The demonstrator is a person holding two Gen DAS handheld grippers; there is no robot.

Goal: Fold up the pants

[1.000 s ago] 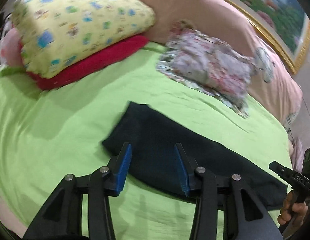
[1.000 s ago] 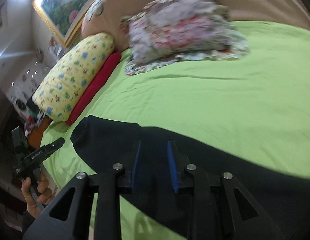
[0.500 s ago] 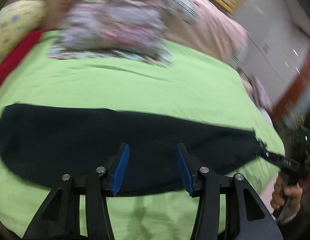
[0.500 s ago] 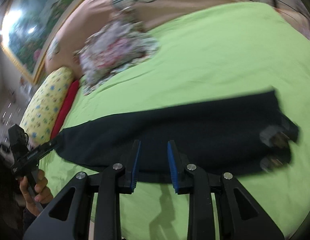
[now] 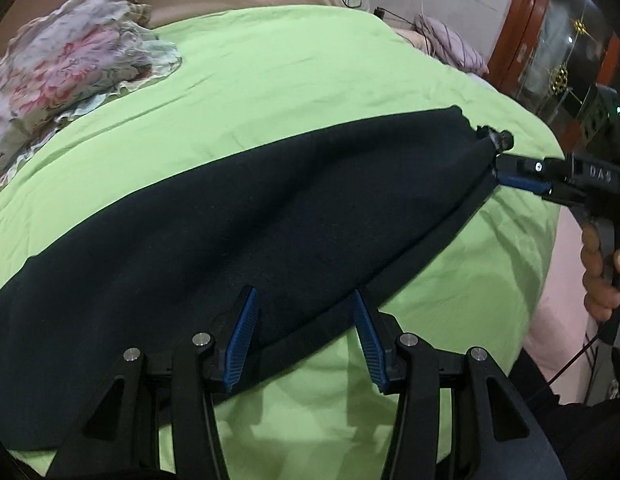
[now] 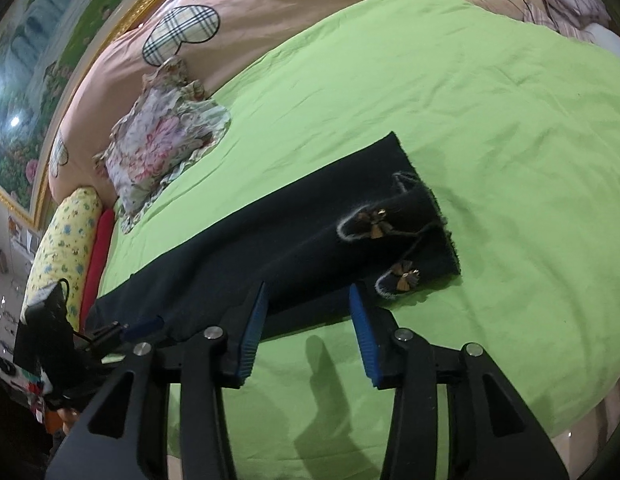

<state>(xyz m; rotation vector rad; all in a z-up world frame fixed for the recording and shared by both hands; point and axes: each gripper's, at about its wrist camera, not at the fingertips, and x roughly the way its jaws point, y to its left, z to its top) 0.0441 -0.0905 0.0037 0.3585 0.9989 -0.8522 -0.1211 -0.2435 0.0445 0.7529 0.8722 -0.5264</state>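
Dark navy pants (image 5: 238,236) lie folded lengthwise in a long strip on the green bedsheet (image 5: 294,72). In the right wrist view the pants (image 6: 310,240) show fringed cuffs with small bows at the right end. My left gripper (image 5: 304,338) is open, low over the near edge of the pants. My right gripper (image 6: 308,332) is open just above the near edge of the strip. In the left wrist view the right gripper (image 5: 509,172) sits at the cuff end of the pants.
A floral cushion (image 6: 162,148) lies at the back of the bed against a pink headboard (image 6: 270,4). A yellow pillow (image 6: 62,236) on a red one (image 6: 96,264) lies at the far left. A wooden cabinet (image 5: 549,40) stands beyond the bed.
Both cameras have swung toward the cuff end of the pants. My right gripper's jaws have opened wider. The left gripper stays open.
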